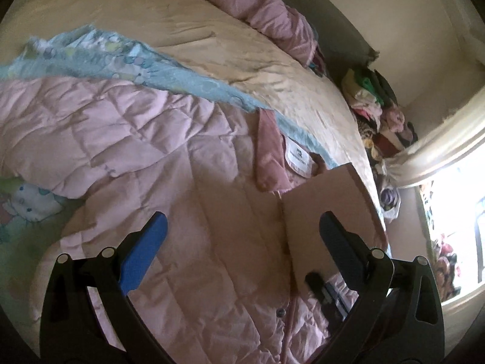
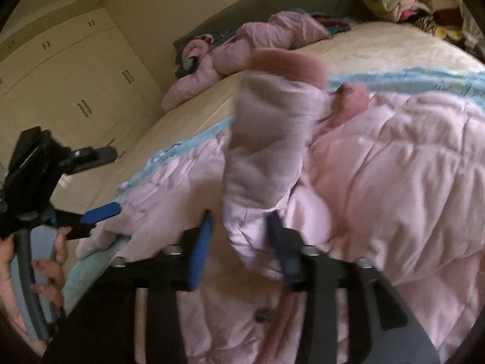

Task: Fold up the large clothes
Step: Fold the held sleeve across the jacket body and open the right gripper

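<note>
A large pink quilted coat (image 1: 169,163) lies spread on the bed, its darker pink collar and white label (image 1: 298,159) toward the far side. My left gripper (image 1: 242,236) is open above the coat's front, holding nothing. In the right wrist view my right gripper (image 2: 239,242) is shut on a fold of the same coat (image 2: 394,176), a sleeve or front edge (image 2: 266,139) that stands lifted and blurred between the fingers. The left gripper (image 2: 100,212) shows there at the left, held by a hand.
The bed has a cream mattress (image 1: 212,39) and a light blue printed sheet (image 1: 169,75). Another pink garment (image 2: 242,48) lies bunched near the headboard. A pile of mixed clothes (image 1: 379,112) sits beyond the bed. Cream wardrobes (image 2: 69,69) stand at left, a bright window (image 1: 460,212) at right.
</note>
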Action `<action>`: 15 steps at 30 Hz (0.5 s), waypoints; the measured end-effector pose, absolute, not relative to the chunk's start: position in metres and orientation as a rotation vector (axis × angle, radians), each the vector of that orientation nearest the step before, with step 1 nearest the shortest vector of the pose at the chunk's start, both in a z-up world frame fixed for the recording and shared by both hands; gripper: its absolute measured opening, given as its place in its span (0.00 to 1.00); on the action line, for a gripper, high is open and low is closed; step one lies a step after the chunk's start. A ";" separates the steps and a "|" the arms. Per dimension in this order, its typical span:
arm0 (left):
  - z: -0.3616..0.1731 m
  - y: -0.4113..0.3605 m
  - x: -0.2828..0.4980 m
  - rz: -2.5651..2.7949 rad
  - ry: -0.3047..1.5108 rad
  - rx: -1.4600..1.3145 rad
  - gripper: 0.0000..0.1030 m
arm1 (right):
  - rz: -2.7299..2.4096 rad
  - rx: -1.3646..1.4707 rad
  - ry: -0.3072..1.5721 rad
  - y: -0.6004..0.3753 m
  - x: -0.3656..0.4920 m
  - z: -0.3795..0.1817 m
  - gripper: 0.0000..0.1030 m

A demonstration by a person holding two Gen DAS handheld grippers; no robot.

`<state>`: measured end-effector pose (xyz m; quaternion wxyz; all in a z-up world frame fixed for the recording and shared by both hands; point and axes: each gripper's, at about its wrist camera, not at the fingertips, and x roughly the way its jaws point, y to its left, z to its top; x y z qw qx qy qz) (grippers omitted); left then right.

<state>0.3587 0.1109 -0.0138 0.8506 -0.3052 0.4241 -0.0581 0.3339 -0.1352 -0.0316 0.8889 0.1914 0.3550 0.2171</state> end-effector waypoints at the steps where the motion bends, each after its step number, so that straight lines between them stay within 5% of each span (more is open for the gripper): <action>1: -0.015 0.115 0.358 -0.123 0.893 -0.661 0.91 | 0.459 0.397 0.744 -0.134 0.333 -0.032 0.47; 15: -0.057 0.114 0.369 -0.168 0.979 -0.757 0.91 | 0.519 0.411 0.777 -0.137 0.304 -0.022 0.76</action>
